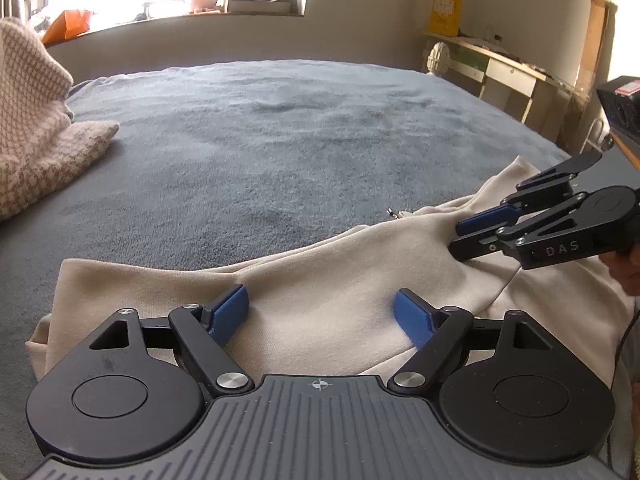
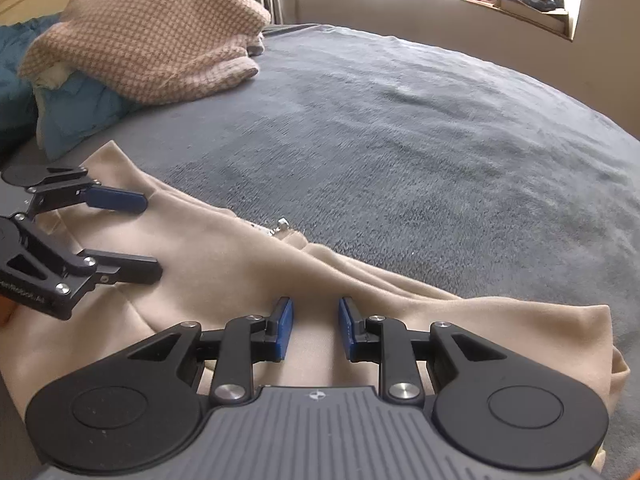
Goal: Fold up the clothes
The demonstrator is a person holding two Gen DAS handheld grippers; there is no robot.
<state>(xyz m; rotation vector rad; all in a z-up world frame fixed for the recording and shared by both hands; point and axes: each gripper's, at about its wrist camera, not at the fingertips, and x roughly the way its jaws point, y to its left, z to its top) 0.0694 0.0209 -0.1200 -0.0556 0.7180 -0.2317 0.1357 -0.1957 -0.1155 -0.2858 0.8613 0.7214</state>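
Working along the near edge of the grey bed cover (image 1: 304, 128), I have both tools down over the cream garment (image 1: 320, 280), which lies bunched in a long band across that near edge, with a small metal fitting (image 2: 282, 224), maybe a zip pull, showing at its far hem.

My left gripper (image 1: 322, 312) hangs over the cream garment's left stretch with its blue-padded fingers (image 1: 230, 312) spread wide and nothing between them; the cloth there looks fairly flat, so I judge a wide stance suits taking a broad bite or pressing the fabric down.

My right gripper (image 2: 316, 328) sits over the garment's right stretch, where the cloth rucks into ridges. Its fingers (image 2: 284, 328) stand parted by a narrower gap, with bare cloth visible between them; I see no fold pinched. In the left wrist view the same tool looks nearly closed, tips low against a crease, but I cannot tell whether they touch it.

Well away from the cream garment, toward the far left of the bed cover, a houndstooth knit (image 2: 160, 36) is heaped over blue bedding (image 2: 72, 112).

The garment's layers could be a fold half made or a loose pile waiting to be spread; the views fit either. Soft jersey like this will likely sag and slip, so I would grip with both tools level.
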